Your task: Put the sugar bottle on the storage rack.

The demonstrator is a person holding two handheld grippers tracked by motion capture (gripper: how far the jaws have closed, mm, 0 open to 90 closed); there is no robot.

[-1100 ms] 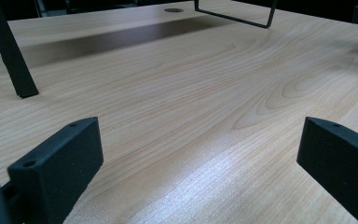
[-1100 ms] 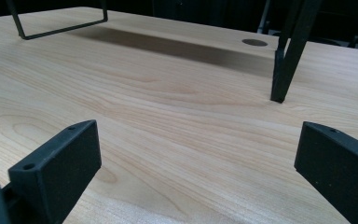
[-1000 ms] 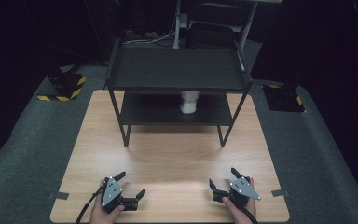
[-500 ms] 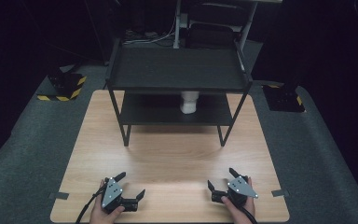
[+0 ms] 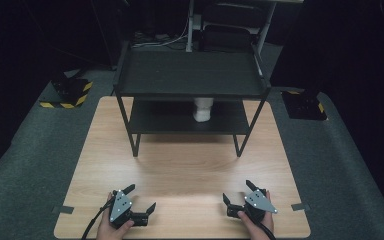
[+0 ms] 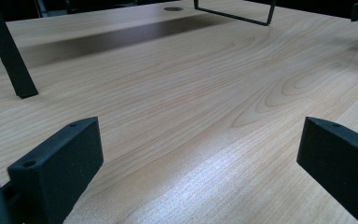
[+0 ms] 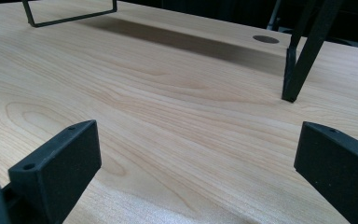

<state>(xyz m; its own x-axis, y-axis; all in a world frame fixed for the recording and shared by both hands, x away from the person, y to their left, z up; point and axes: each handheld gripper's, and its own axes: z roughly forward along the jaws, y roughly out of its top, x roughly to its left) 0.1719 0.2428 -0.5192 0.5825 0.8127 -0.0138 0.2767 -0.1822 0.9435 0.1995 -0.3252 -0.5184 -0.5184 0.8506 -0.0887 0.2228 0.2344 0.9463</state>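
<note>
Two tiers of black shelf rack (image 5: 190, 75) stand at my desk's (image 5: 190, 165) far edge, and the white cup (image 5: 203, 109) sits on the lower tier. My left hand-held gripper (image 5: 140, 200) and right hand-held gripper (image 5: 236, 196) rest spread and empty at the near edge. Reaching in, I might strike the upper tier or topple the cup.

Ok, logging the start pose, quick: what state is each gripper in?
Left gripper: open, holding nothing.
Right gripper: open, holding nothing.
</note>
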